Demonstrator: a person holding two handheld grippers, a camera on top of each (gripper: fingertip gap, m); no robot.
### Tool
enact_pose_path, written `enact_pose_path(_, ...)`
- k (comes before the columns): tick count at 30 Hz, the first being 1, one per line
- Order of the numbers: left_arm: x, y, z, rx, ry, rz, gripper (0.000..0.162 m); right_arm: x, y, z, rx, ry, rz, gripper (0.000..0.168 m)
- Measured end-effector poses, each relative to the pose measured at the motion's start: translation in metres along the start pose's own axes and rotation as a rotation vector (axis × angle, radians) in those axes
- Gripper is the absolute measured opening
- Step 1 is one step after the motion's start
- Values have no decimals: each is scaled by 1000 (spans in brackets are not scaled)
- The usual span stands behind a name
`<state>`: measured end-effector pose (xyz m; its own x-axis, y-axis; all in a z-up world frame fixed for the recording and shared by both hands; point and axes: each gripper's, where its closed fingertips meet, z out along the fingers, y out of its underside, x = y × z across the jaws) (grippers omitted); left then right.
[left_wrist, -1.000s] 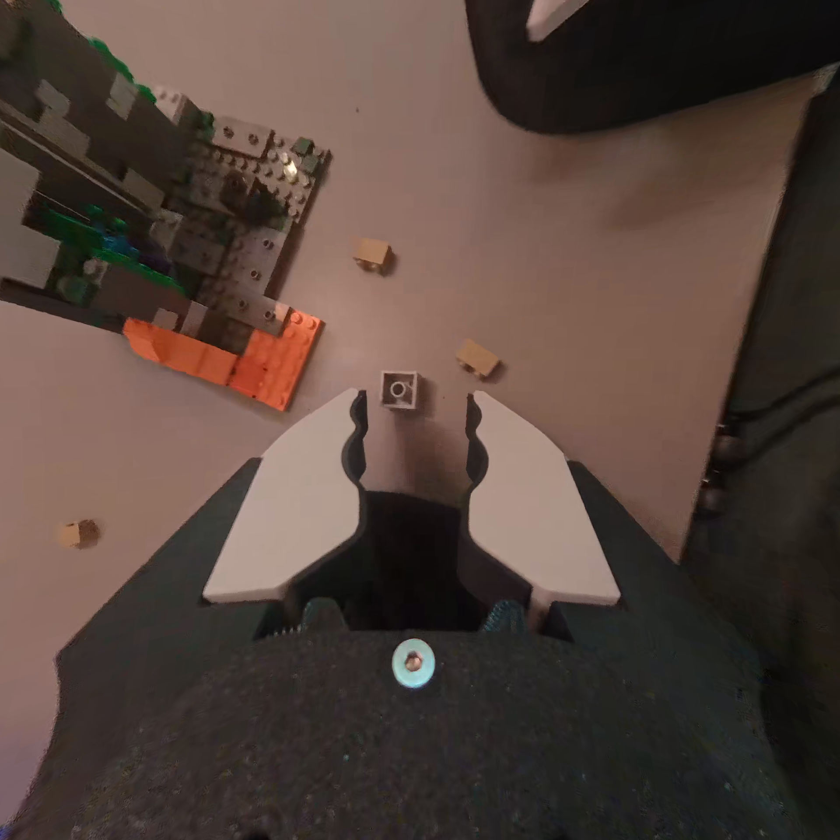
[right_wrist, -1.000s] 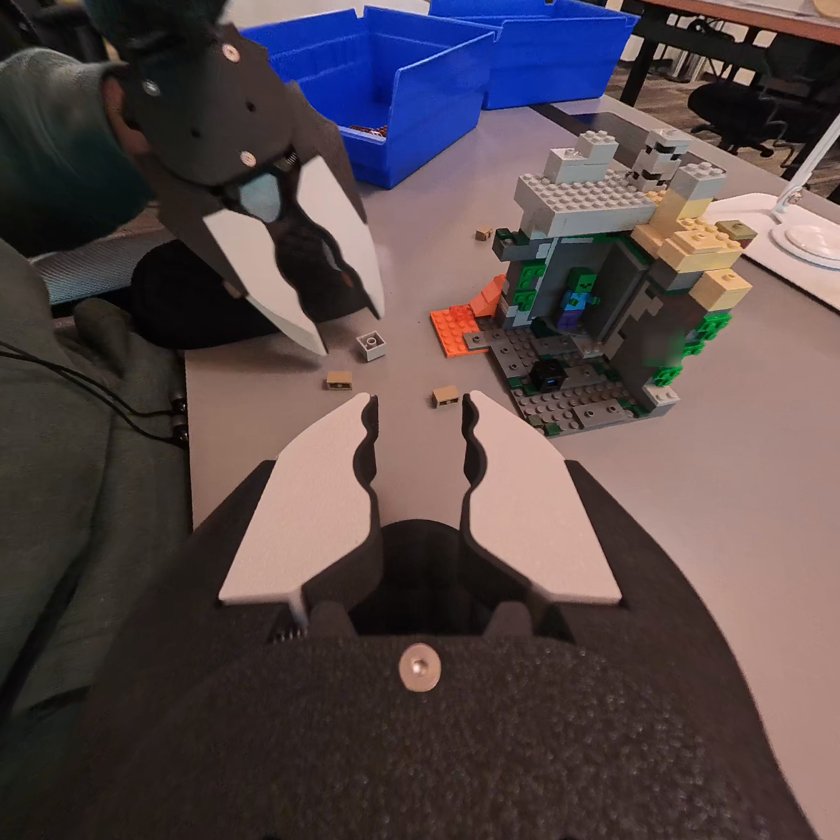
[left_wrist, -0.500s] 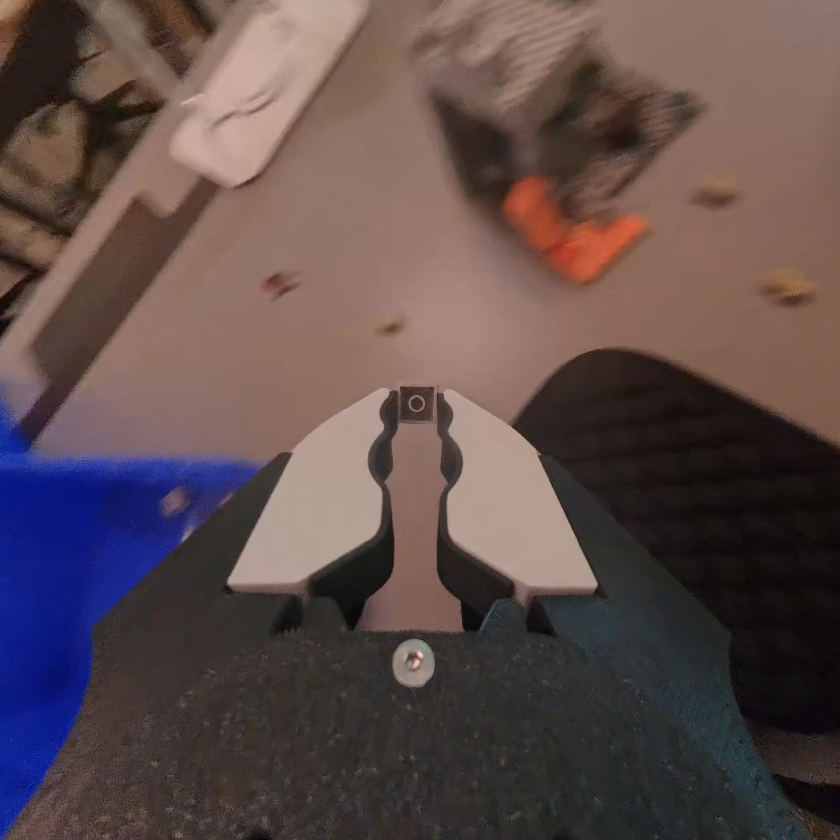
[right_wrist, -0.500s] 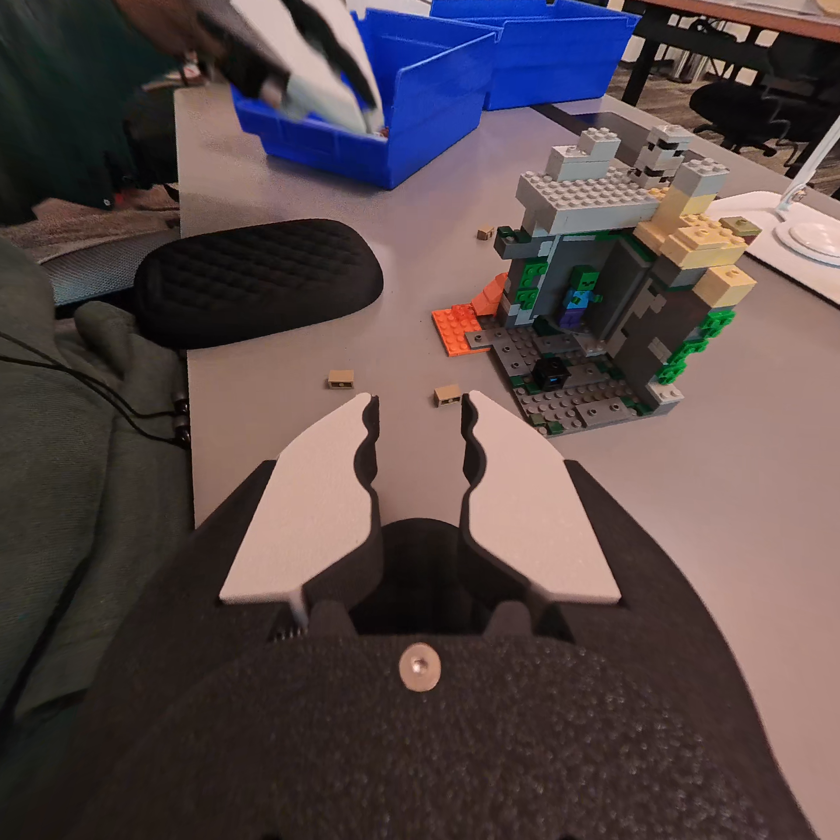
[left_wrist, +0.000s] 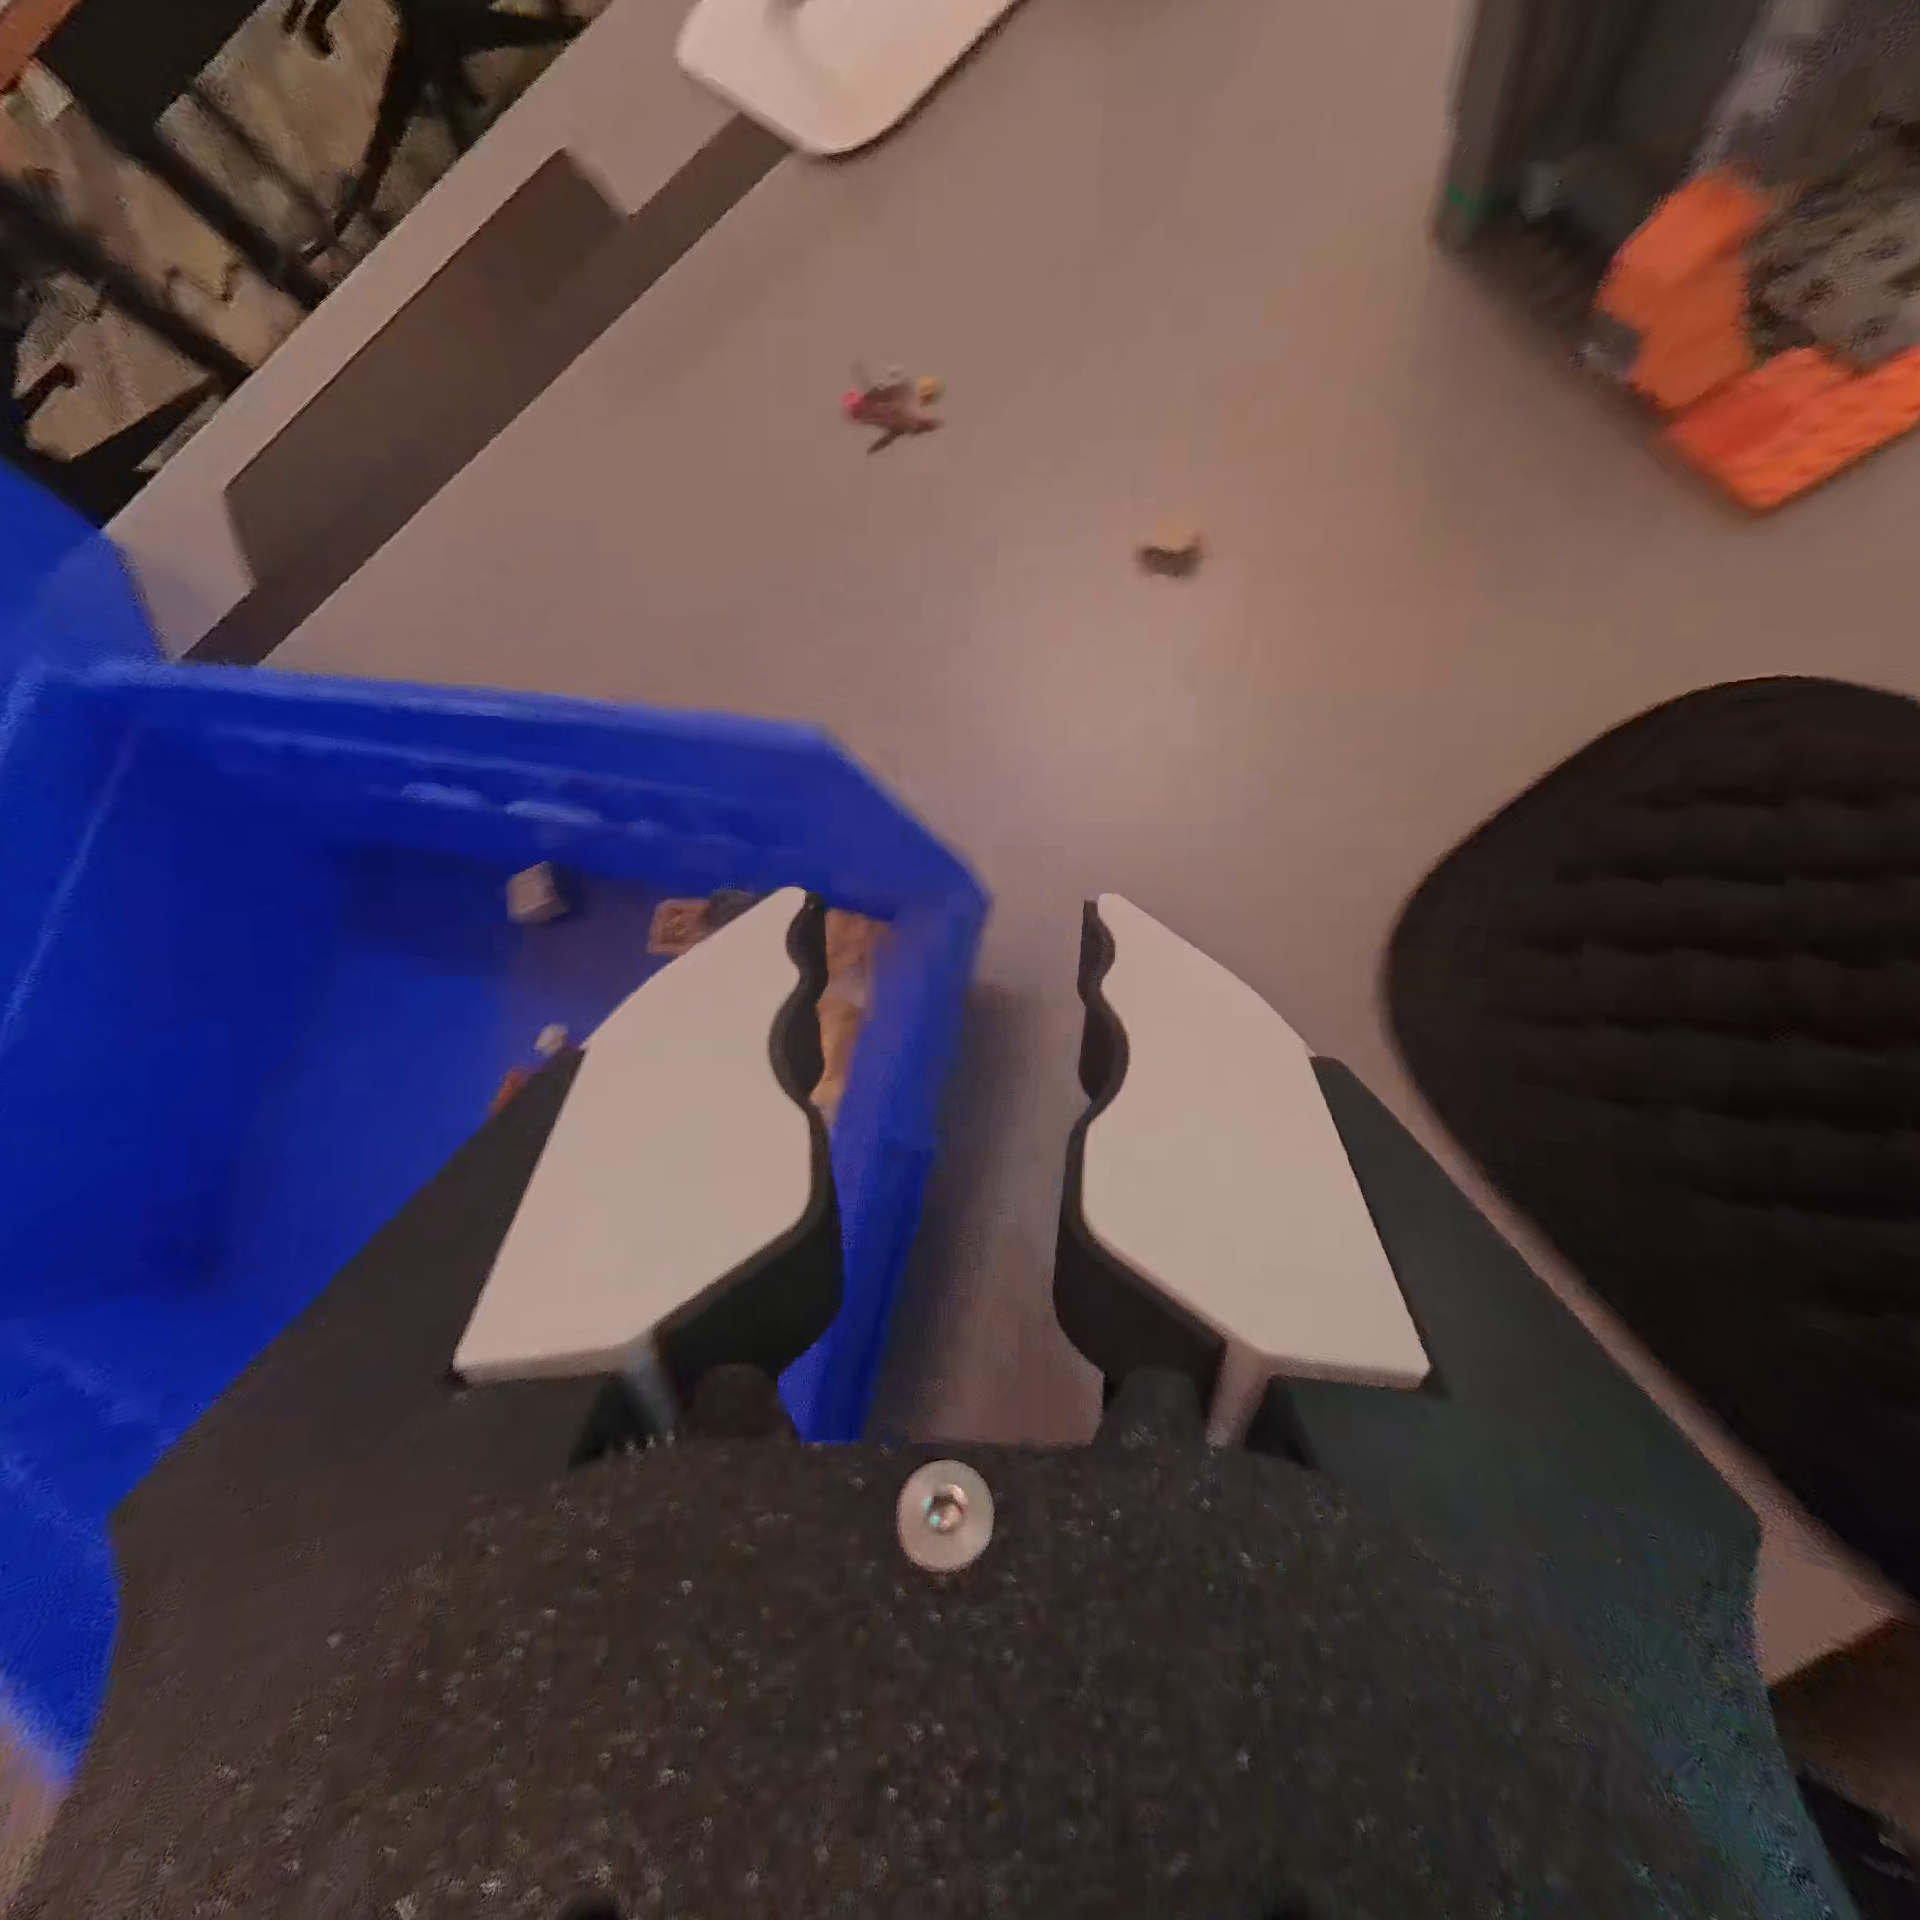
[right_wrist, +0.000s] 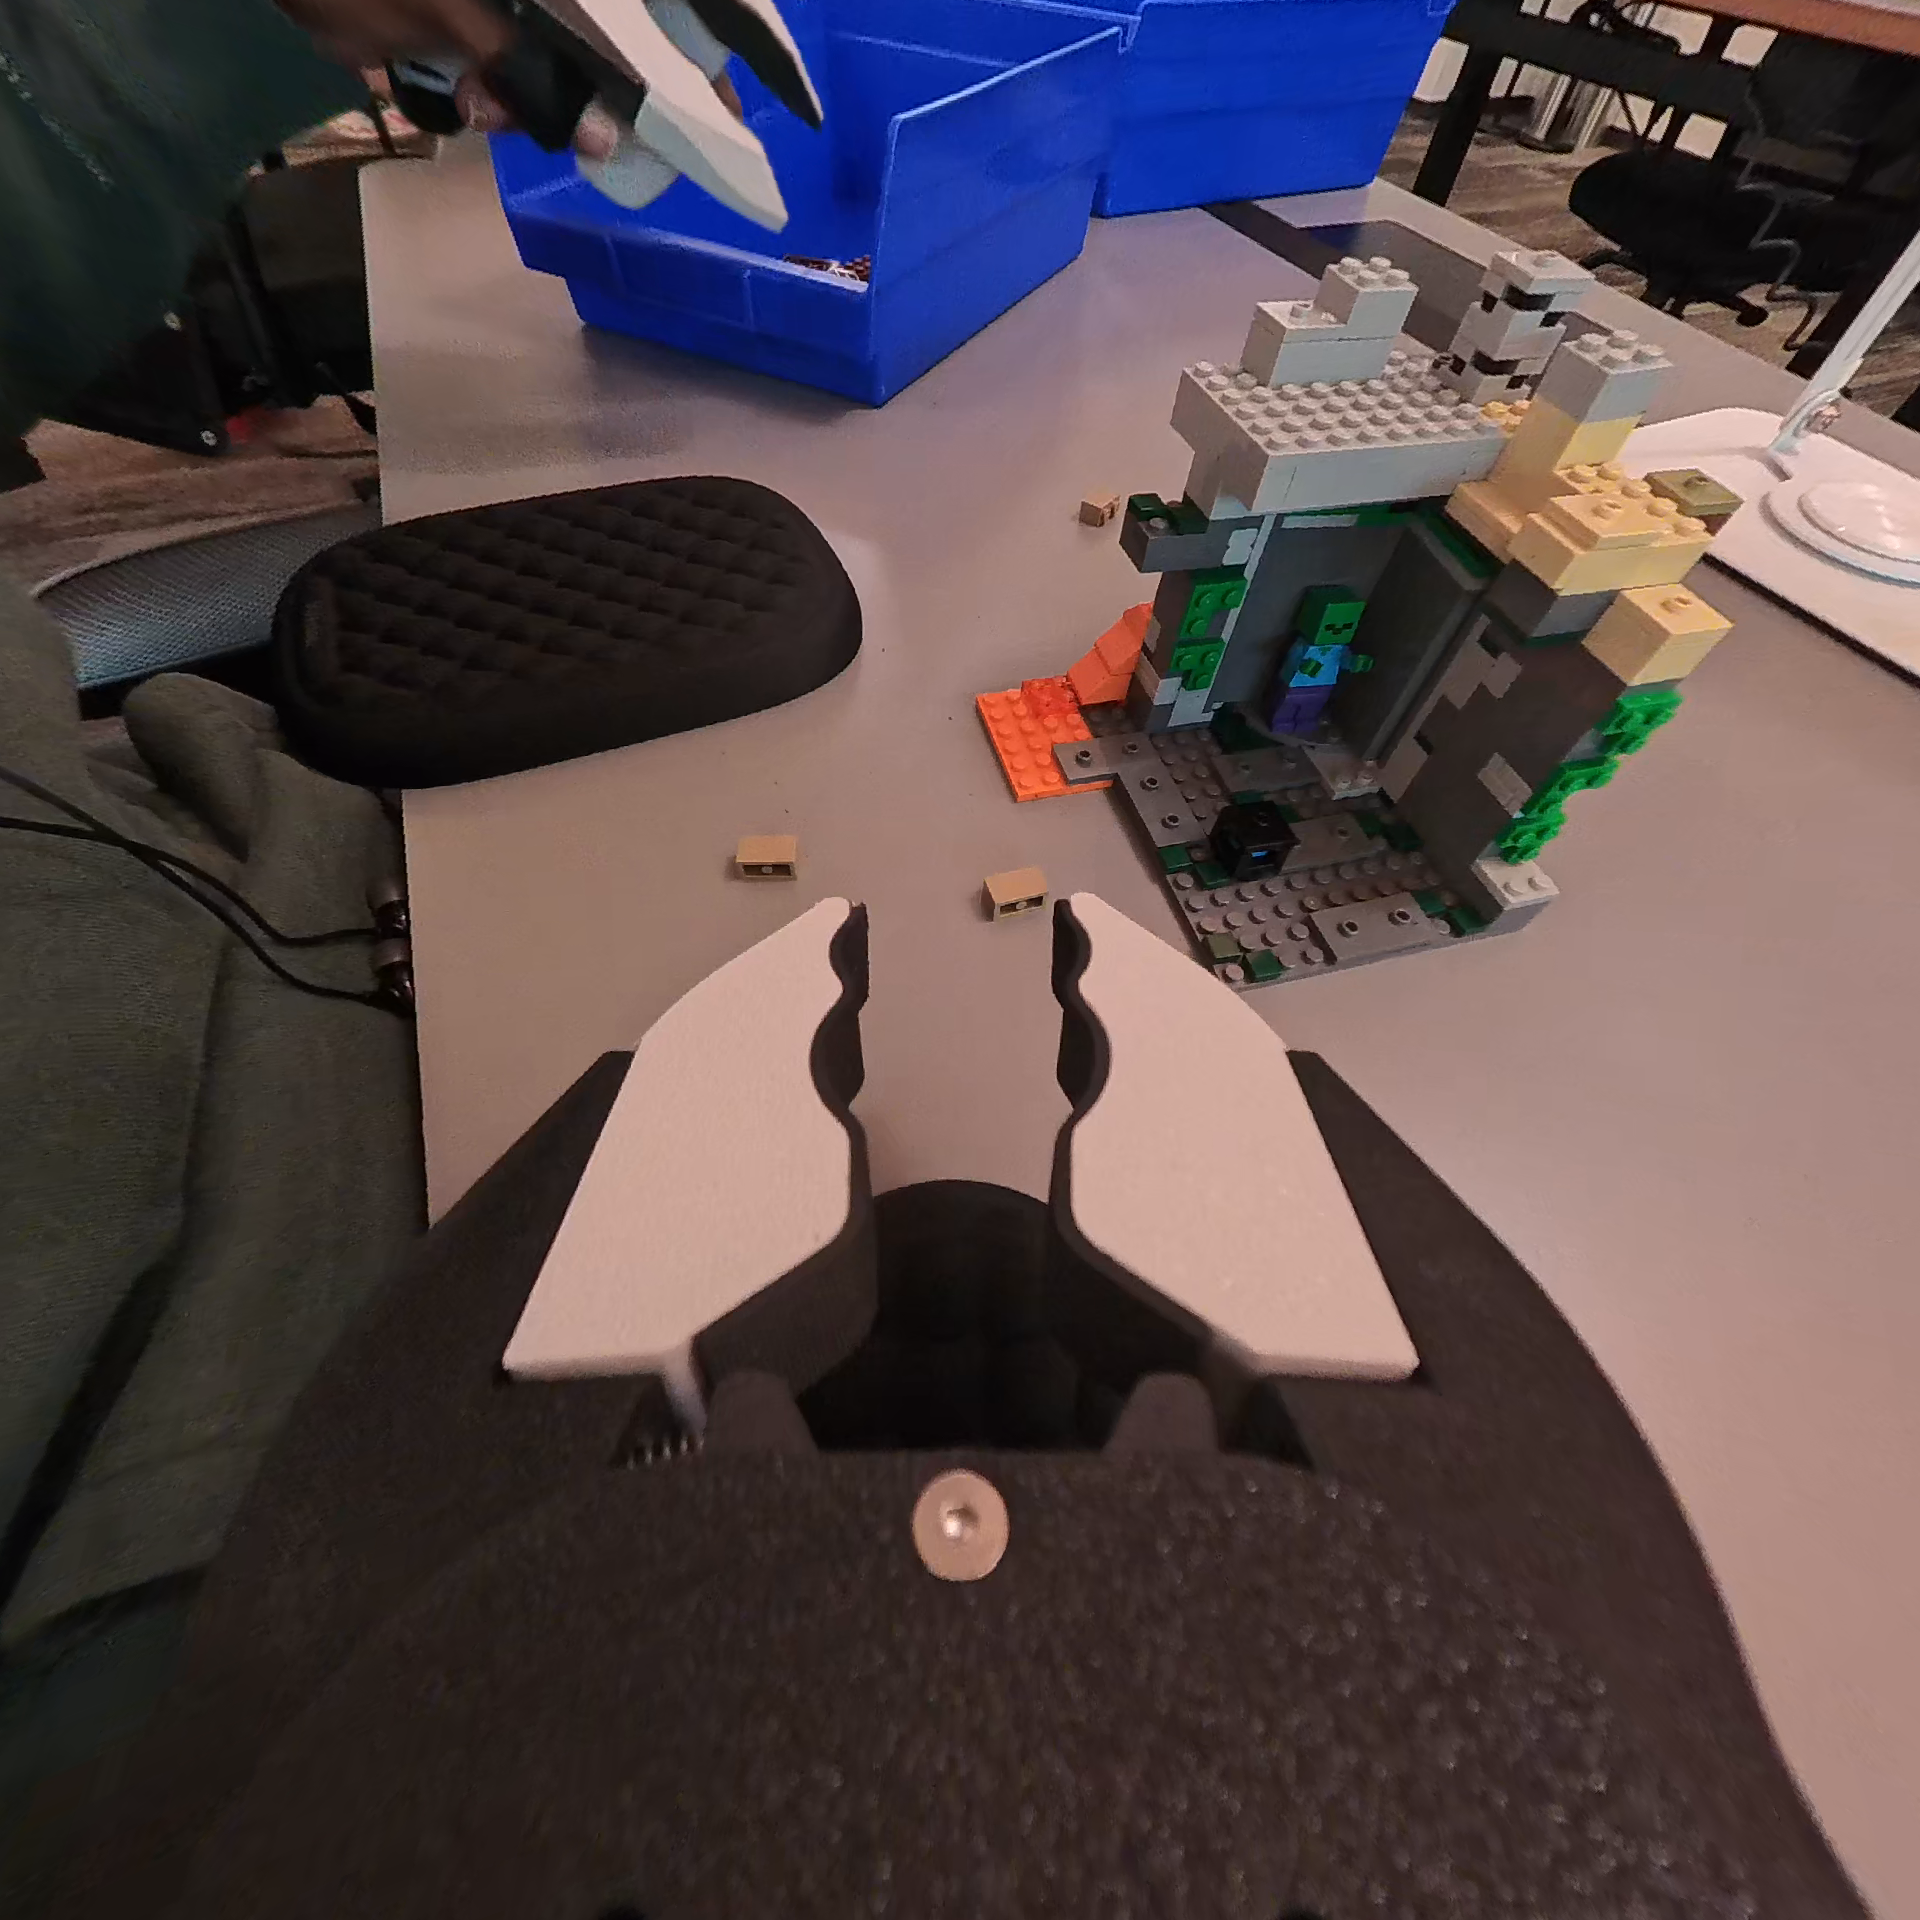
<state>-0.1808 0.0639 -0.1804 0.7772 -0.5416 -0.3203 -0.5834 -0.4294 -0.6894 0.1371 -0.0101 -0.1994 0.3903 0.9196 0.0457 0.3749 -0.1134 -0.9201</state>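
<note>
Over the near corner of the blue bin (left_wrist: 312, 1039) hangs the left tool (left_wrist: 940, 914), released and empty; a few small bricks (left_wrist: 540, 894), grey, brown and tan, lie on the bin's floor. On the grey table (right_wrist: 1558, 1195) the right tool (right_wrist: 956, 914) hovers, spread and empty, just beside a tan brick (right_wrist: 1016, 894), another tan brick (right_wrist: 767, 858) to its left, near the brick-built model (right_wrist: 1382, 644) and black pad (right_wrist: 561, 613).

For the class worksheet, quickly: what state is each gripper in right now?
Left gripper: open, holding nothing, over the blue bin's corner.
Right gripper: open, holding nothing, near a tan brick.
</note>
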Motion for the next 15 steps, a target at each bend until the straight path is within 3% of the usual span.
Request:
enact_pose_path(9, 190, -48, 6, 138, 480, 272, 37, 0, 0, 0, 4, 4, -1, 34)
enact_pose_path(15, 259, -51, 28, 74, 594, 420, 34, 0, -1, -1, 9, 3, -5, 34)
